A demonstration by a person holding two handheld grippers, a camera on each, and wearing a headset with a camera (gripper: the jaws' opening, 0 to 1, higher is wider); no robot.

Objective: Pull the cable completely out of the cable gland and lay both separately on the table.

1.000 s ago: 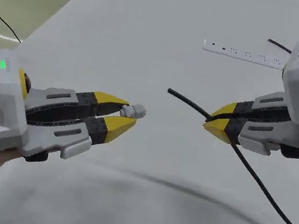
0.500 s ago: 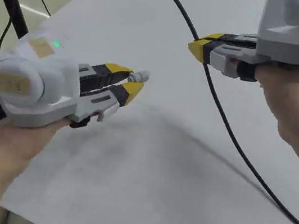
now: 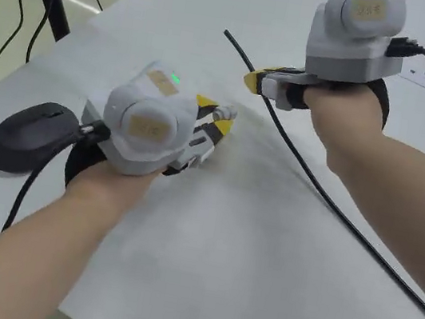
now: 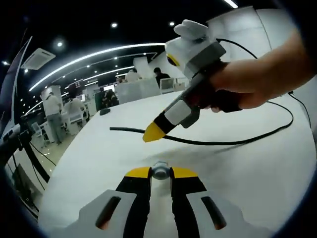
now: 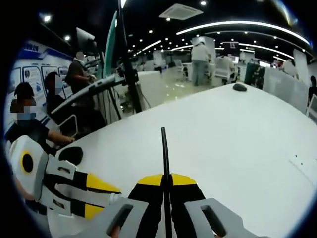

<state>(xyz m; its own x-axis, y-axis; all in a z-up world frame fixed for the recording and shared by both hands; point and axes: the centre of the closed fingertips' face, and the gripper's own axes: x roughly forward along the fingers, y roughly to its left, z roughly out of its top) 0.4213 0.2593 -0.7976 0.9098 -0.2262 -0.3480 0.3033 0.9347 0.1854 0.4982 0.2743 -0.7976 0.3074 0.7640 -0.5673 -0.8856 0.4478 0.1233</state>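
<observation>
Presently, the left claw (image 3: 220, 120) is closed down on the cable gland (image 3: 226, 114), a small pale grey fitting pinched between the yellow tips with its front end protruding. The left gripper view confirms this: the cable gland (image 4: 160, 170) sits nipped at the very tips of the left claw (image 4: 160, 172), jaws nearly together around it.

The right claw (image 3: 251, 79) is clamped tight on the cable (image 3: 314, 184), a thin black line. In the head view its short free end sticks out past the tips toward 10 o'clock, and the long remainder trails away across the white tabletop (image 3: 222, 250) toward 4 o'clock. The right gripper view shows the cable (image 5: 164, 148) running straight up between the closed jaws of the right claw (image 5: 166, 177) toward 12 o'clock.

Cable and cable gland are apart, nothing joining them. The right claw lies at about 1 o'clock from the left claw, near it. Whether either item touches the tabletop cannot be told. A black rounded object (image 3: 26, 134) rests at 9 o'clock, beside the left hand.
</observation>
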